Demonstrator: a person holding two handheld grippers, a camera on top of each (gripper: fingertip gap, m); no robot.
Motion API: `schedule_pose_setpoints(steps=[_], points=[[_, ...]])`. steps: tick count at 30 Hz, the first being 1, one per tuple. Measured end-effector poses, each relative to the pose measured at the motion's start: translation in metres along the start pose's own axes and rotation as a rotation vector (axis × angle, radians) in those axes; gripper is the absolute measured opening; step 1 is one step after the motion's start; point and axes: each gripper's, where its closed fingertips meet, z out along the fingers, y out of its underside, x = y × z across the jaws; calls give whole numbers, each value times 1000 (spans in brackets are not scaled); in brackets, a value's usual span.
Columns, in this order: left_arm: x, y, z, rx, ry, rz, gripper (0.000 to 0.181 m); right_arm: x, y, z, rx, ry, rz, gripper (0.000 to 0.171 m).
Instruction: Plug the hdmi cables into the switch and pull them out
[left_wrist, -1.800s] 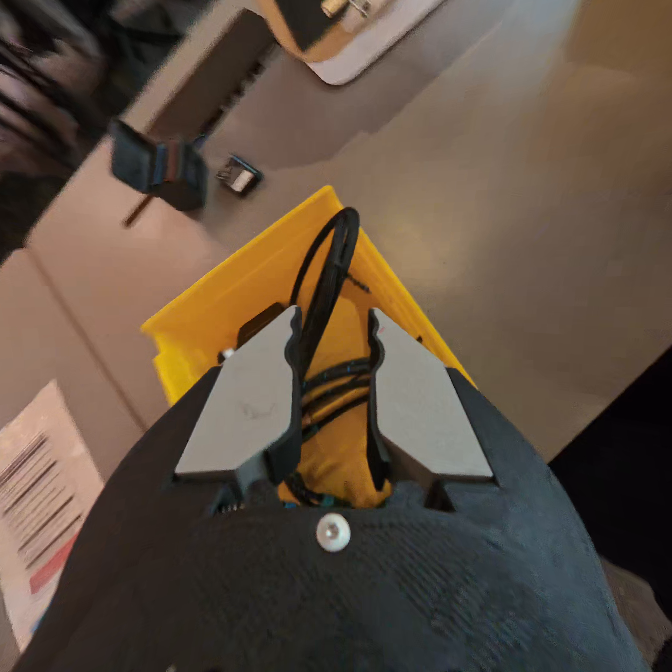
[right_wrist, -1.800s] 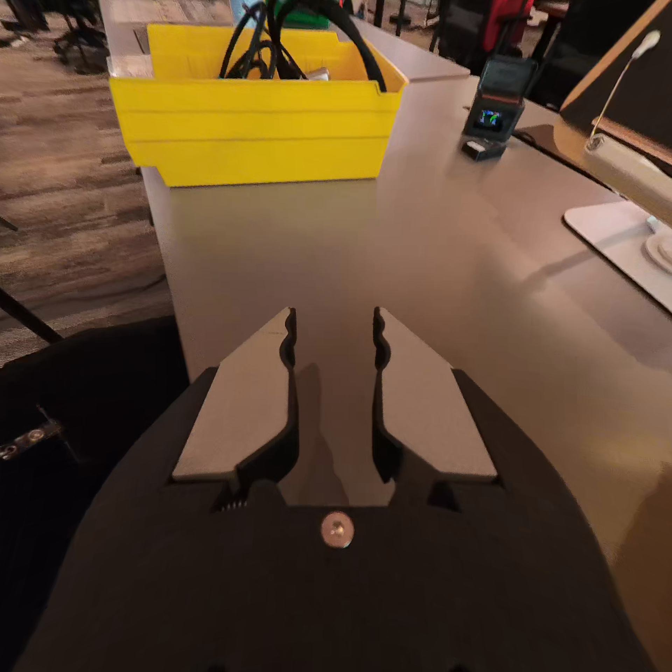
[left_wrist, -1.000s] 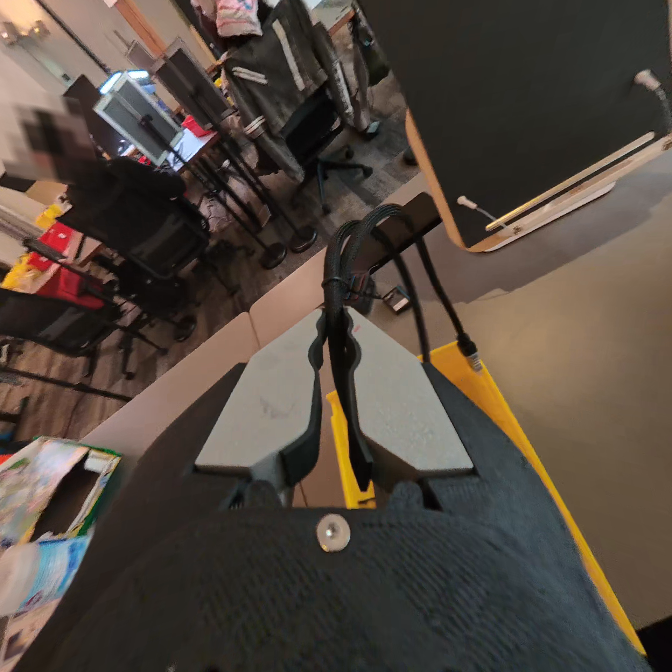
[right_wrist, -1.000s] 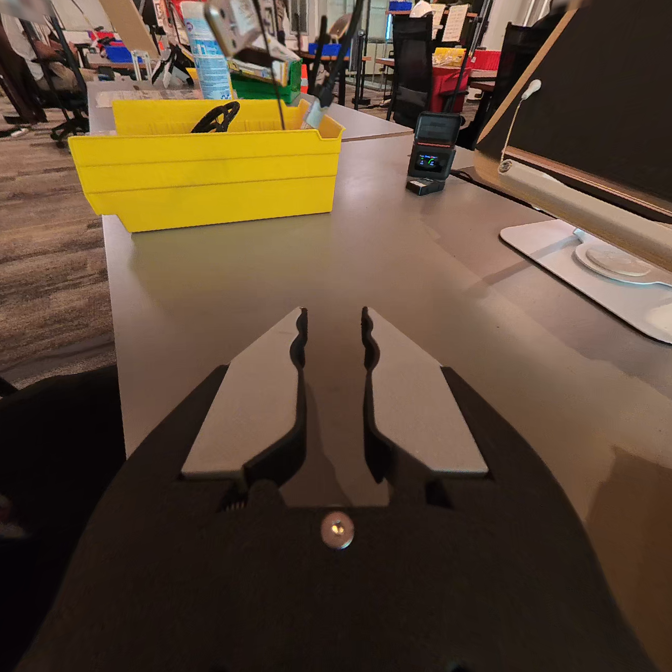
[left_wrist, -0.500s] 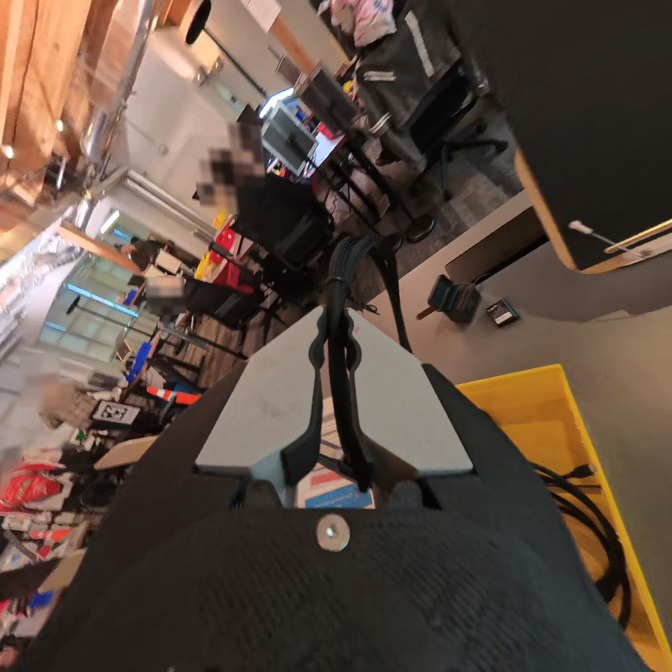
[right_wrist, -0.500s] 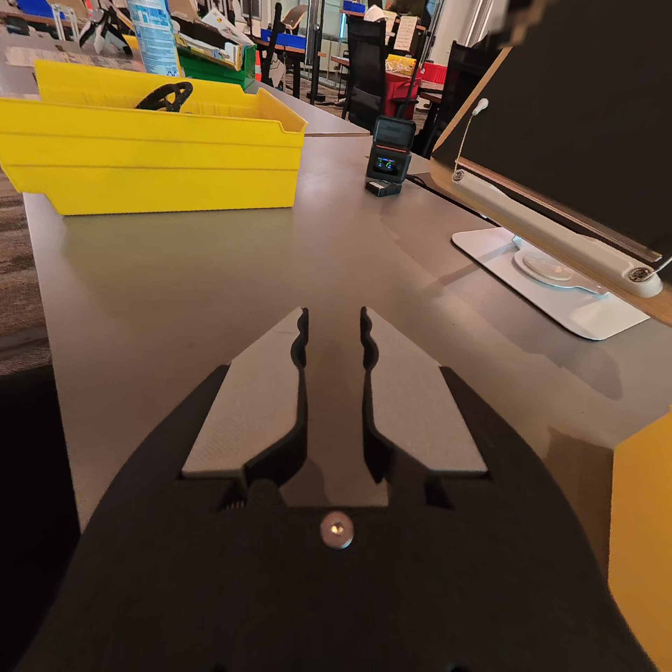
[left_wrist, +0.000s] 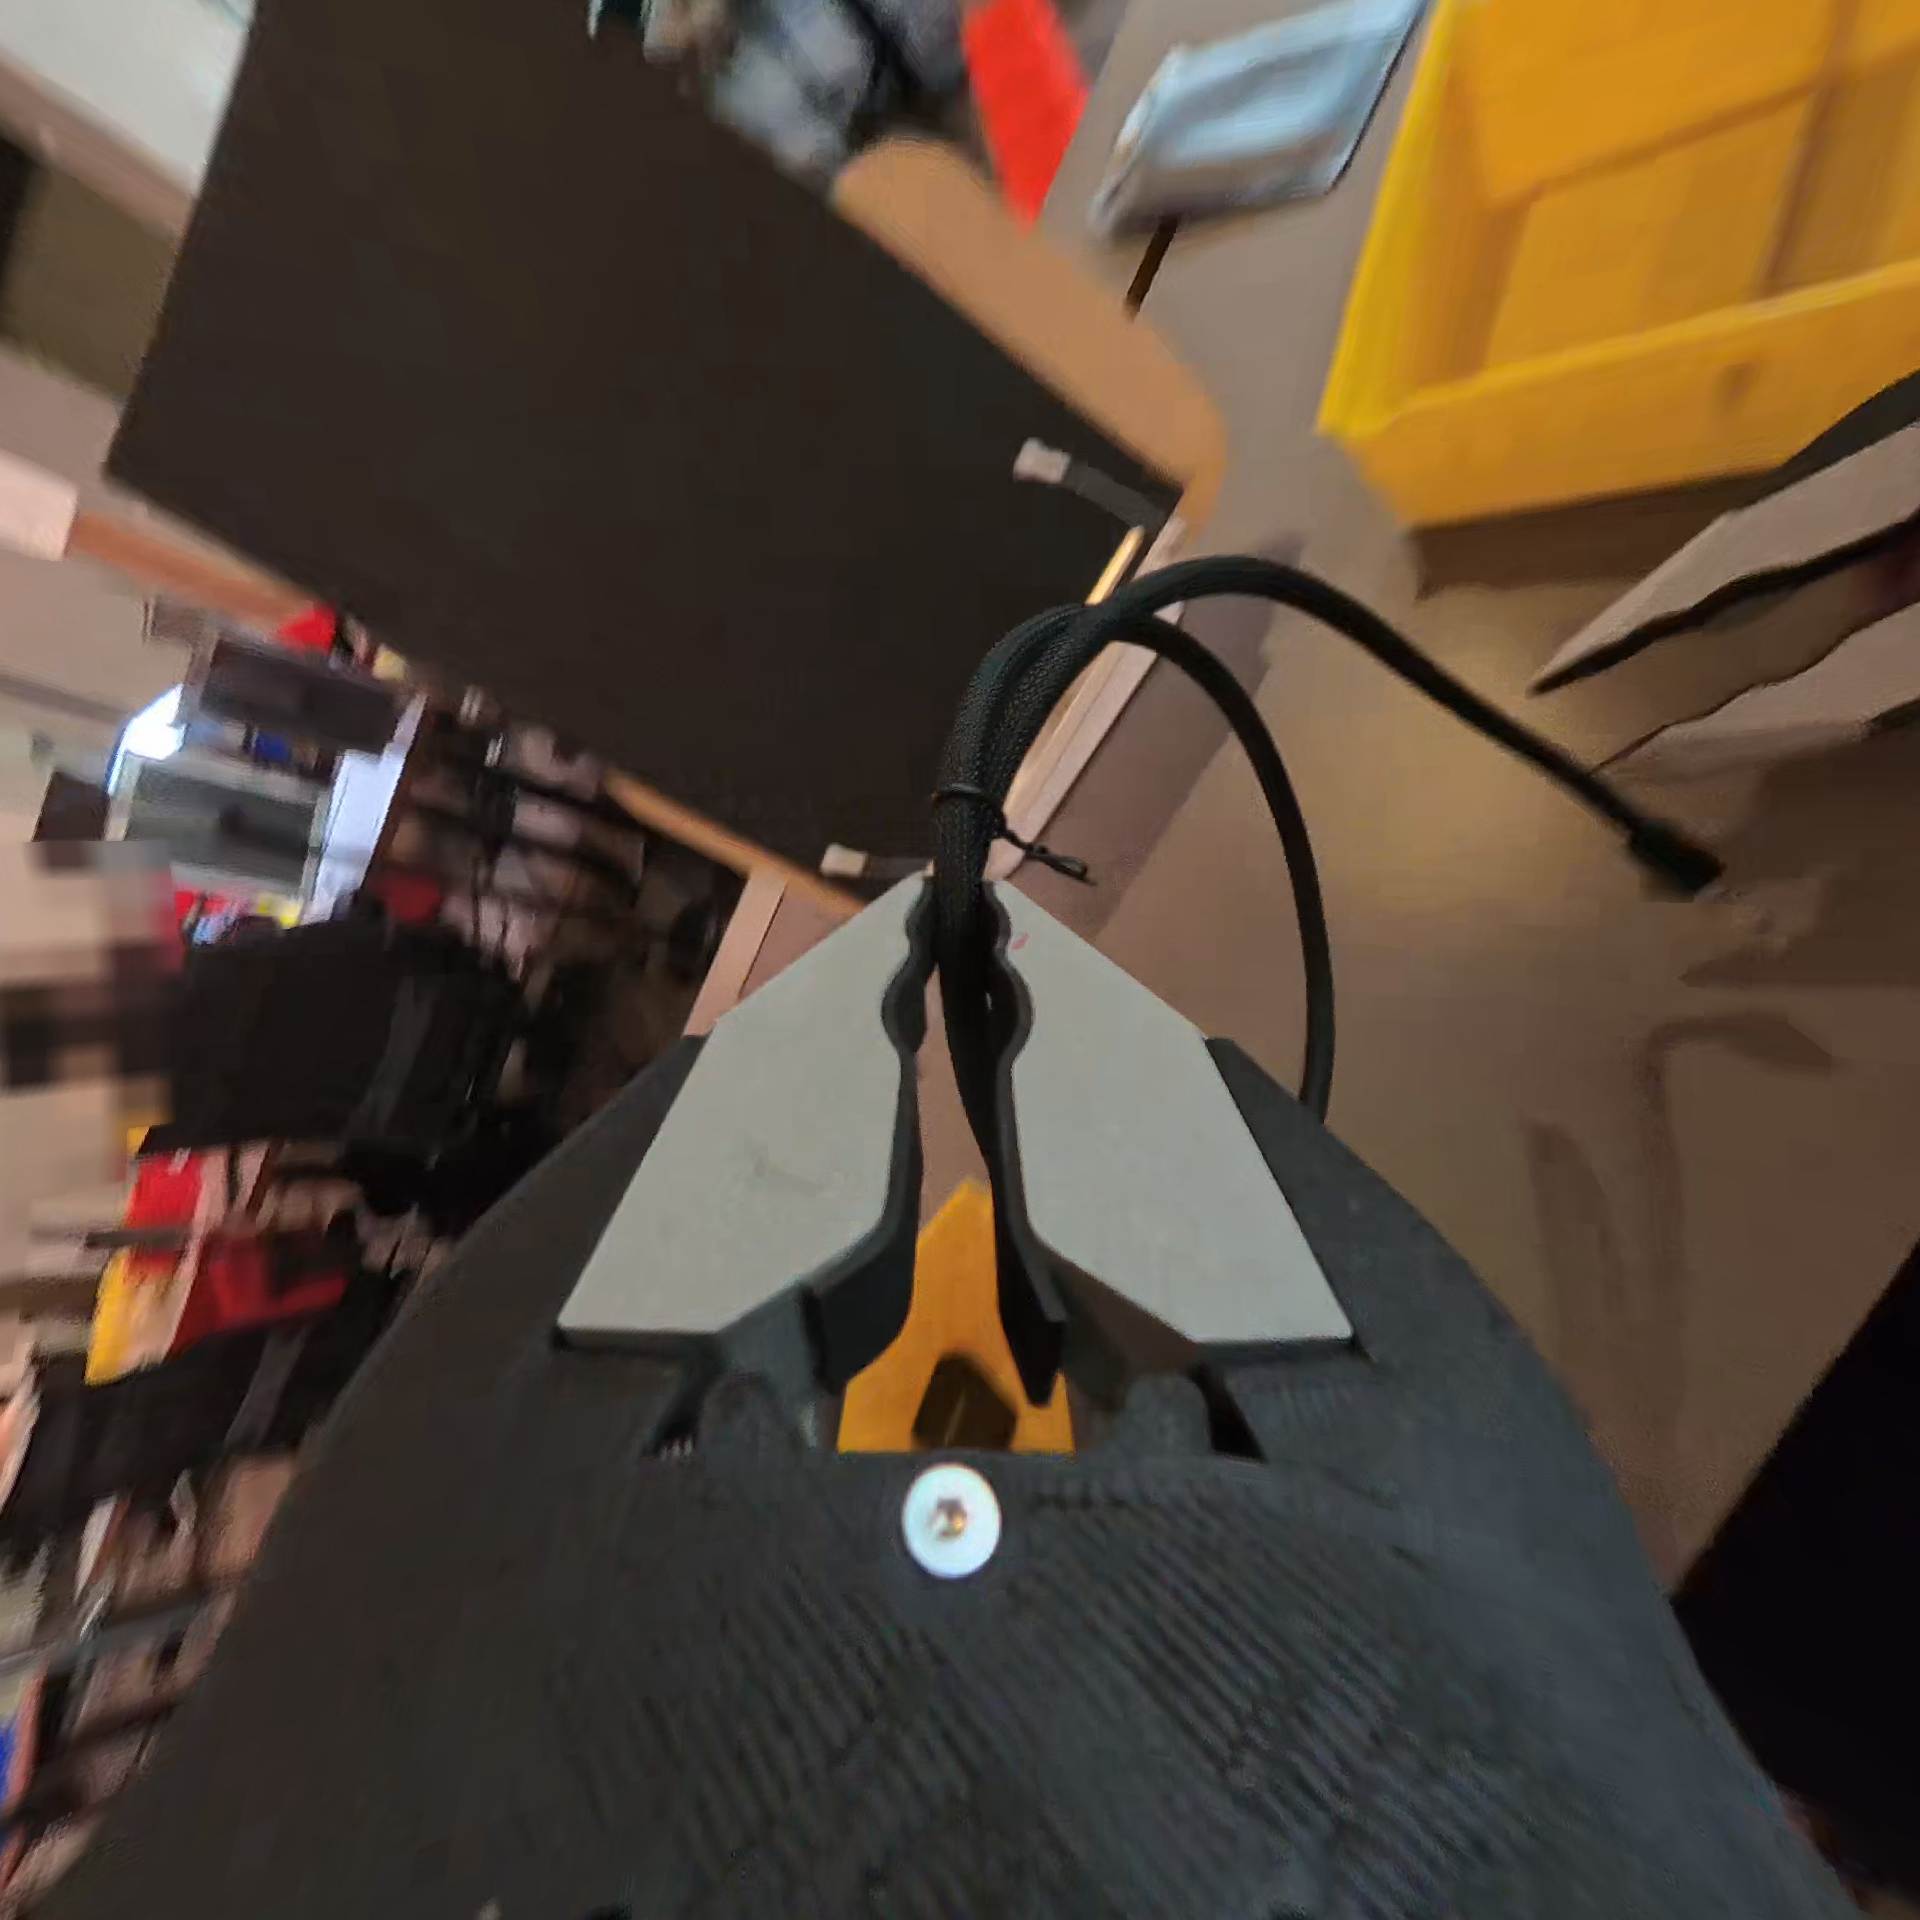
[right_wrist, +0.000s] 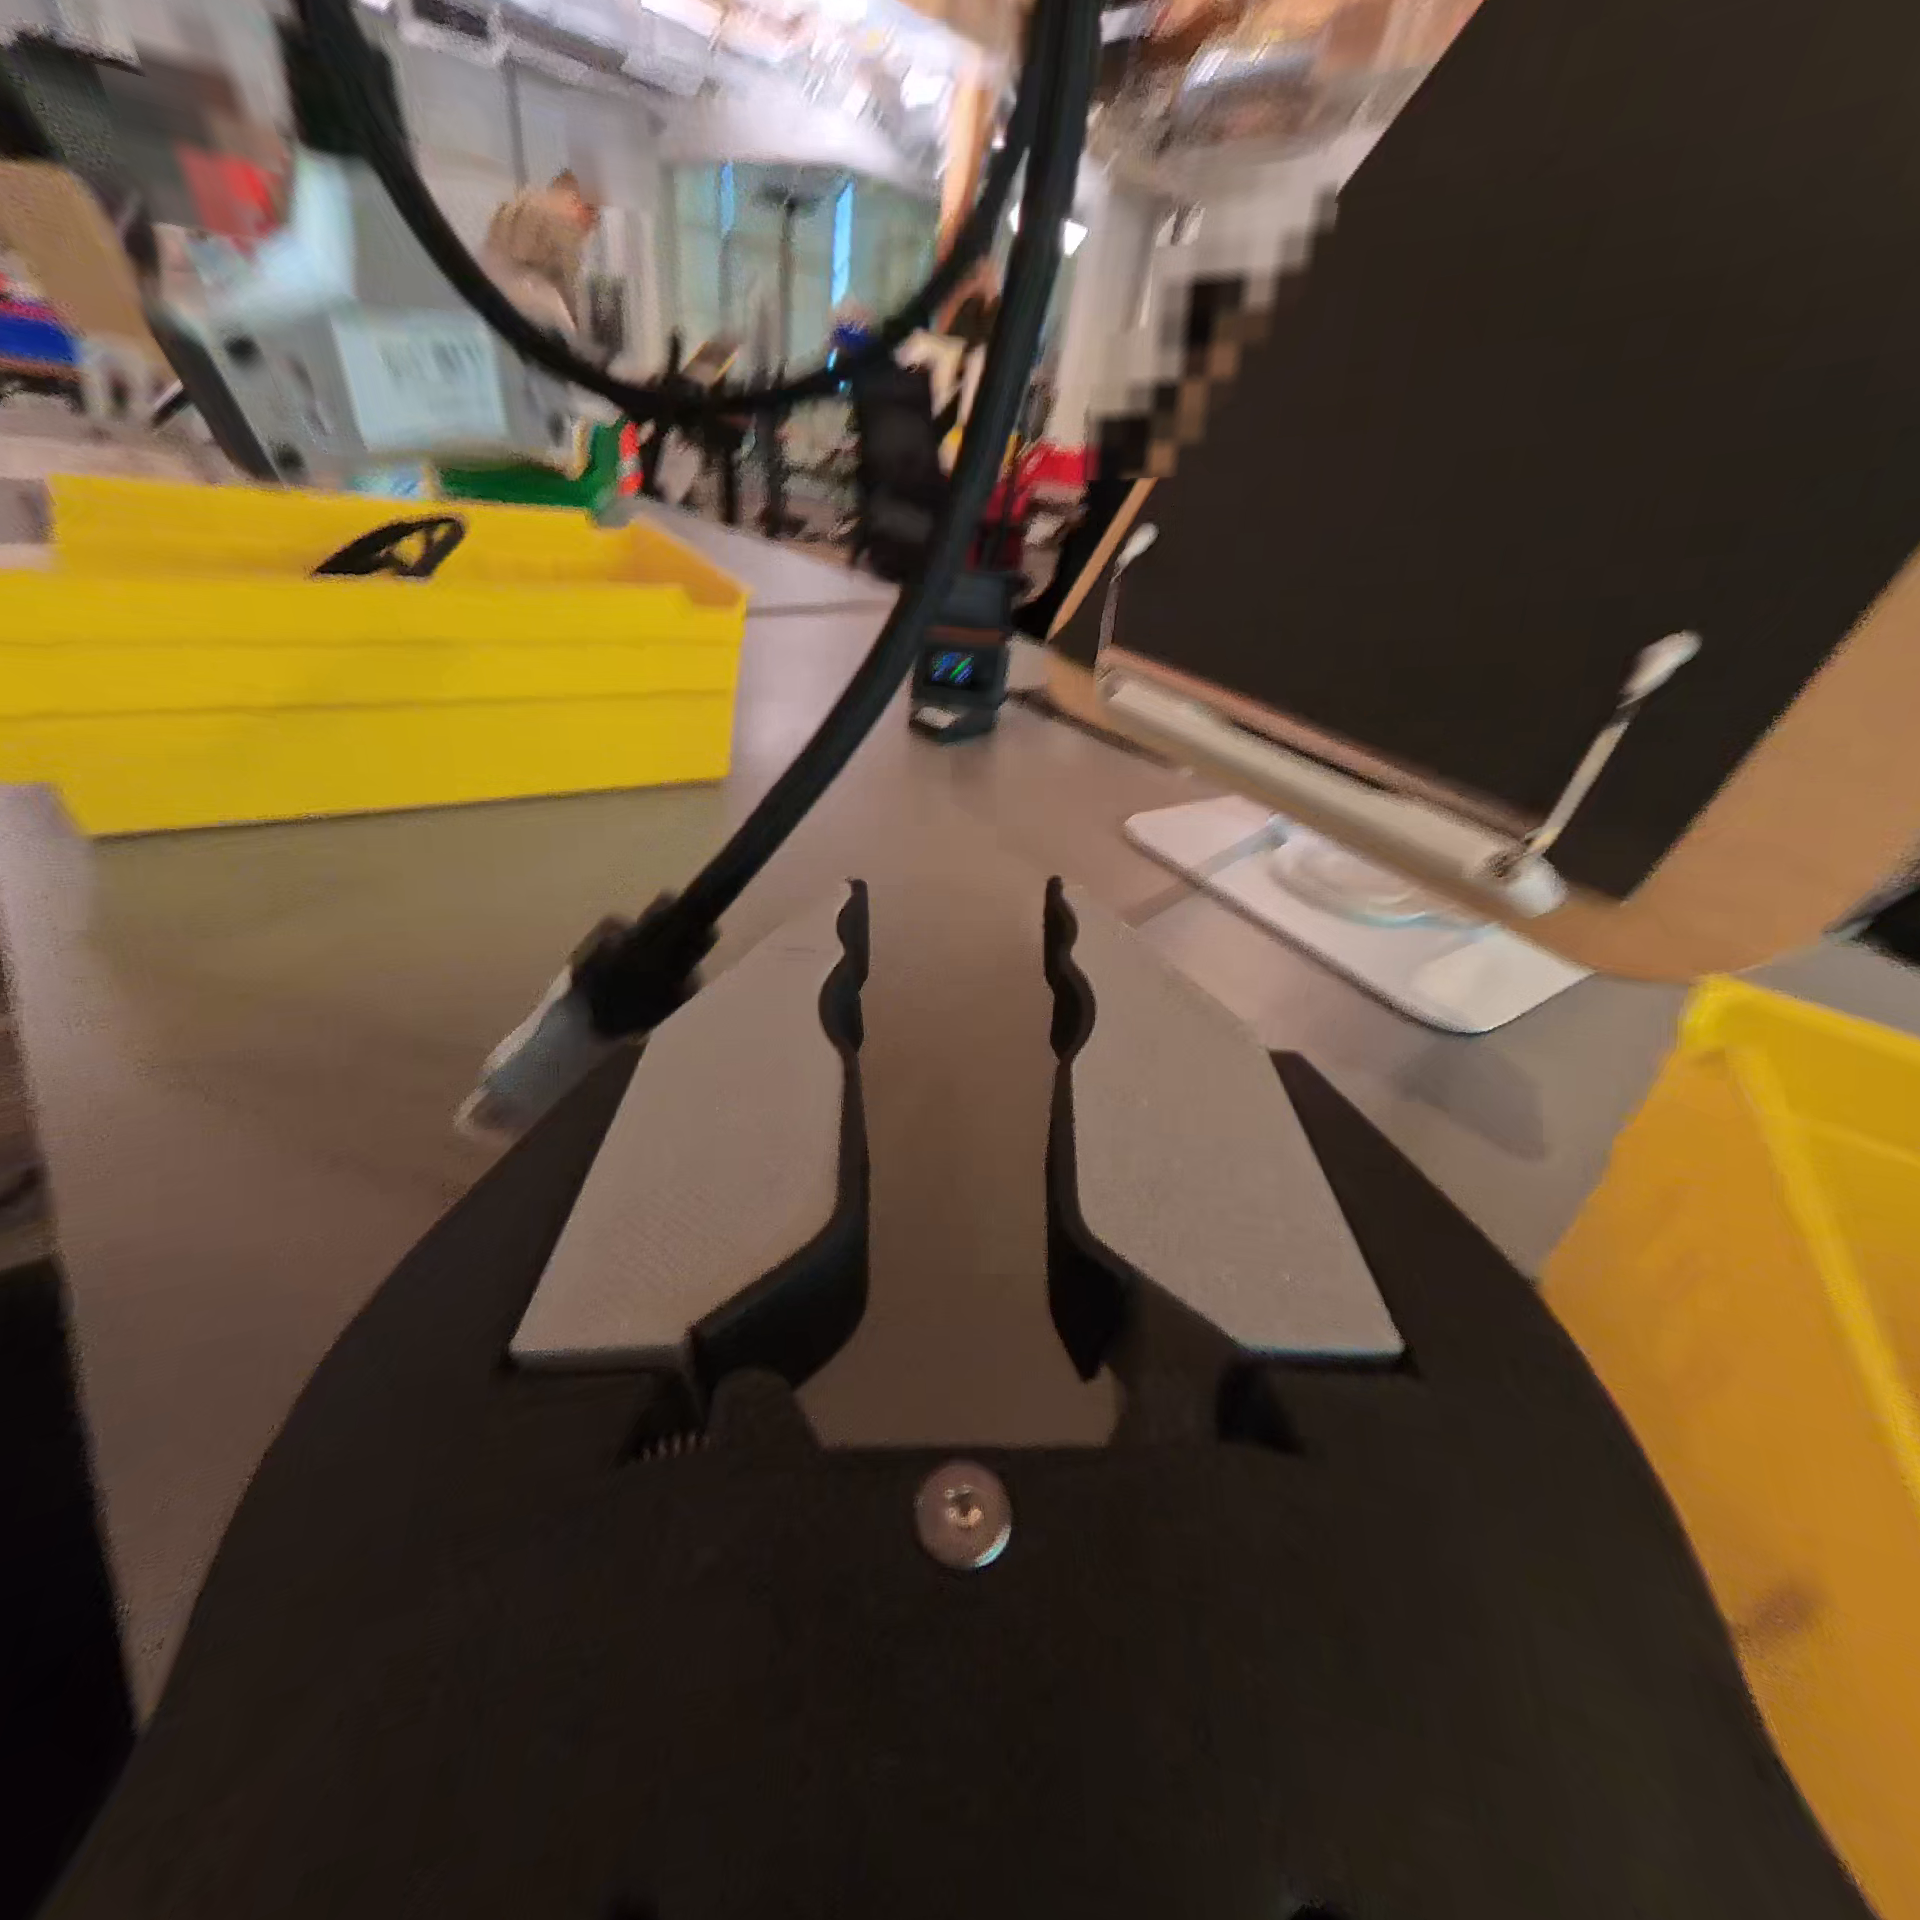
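Observation:
My left gripper (left_wrist: 961, 914) is shut on a bundle of black braided HDMI cables (left_wrist: 987, 727), held in the air above the grey table (left_wrist: 1455, 1039). One cable arcs to the right and ends in a plug (left_wrist: 1673, 868). In the right wrist view the same cable (right_wrist: 831, 707) hangs down from above. Its black plug with a silver tip (right_wrist: 582, 997) sits just left of my right gripper's left finger (right_wrist: 727, 1143). My right gripper (right_wrist: 951, 904) is open and empty, low over the table (right_wrist: 312, 1039).
A yellow bin (right_wrist: 364, 665) holding black cable stands at the far left, and another yellow bin (right_wrist: 1766, 1351) is close on the right. A small black device with a lit screen (right_wrist: 961, 665) stands at the back. A large dark monitor (right_wrist: 1558, 416) on a white base (right_wrist: 1351, 914) is on the right. The gap from one gripper's tips to the other's is roughly 25 cm.
My left gripper has swung the cable bundle away from over the yellow bin to above the table. The cable and its plug now hang in front of my right gripper, which has stayed open.

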Motion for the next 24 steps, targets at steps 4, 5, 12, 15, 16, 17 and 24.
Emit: schedule_pose_setpoints(steps=[4,5,12,15,16,17,24], points=[[33,-37,23,227,74,-102,5,14,-31,-27,185,114,-35,25],[44,-30,32,233,104,-137,5,18,-34,-32,207,134,-29,24],[96,125,127,-140,176,-347,15,29,-26,-34,180,150,30,32],[86,146,121,-173,170,-423,40,25,-19,-26,132,123,31,32],[77,146,113,-160,159,-445,44,24,-16,-23,116,116,30,32],[65,145,102,-143,137,-451,44,23,-14,-21,101,107,30,33],[-25,167,-12,-122,-51,-445,53,13,-1,-8,28,45,35,34]])
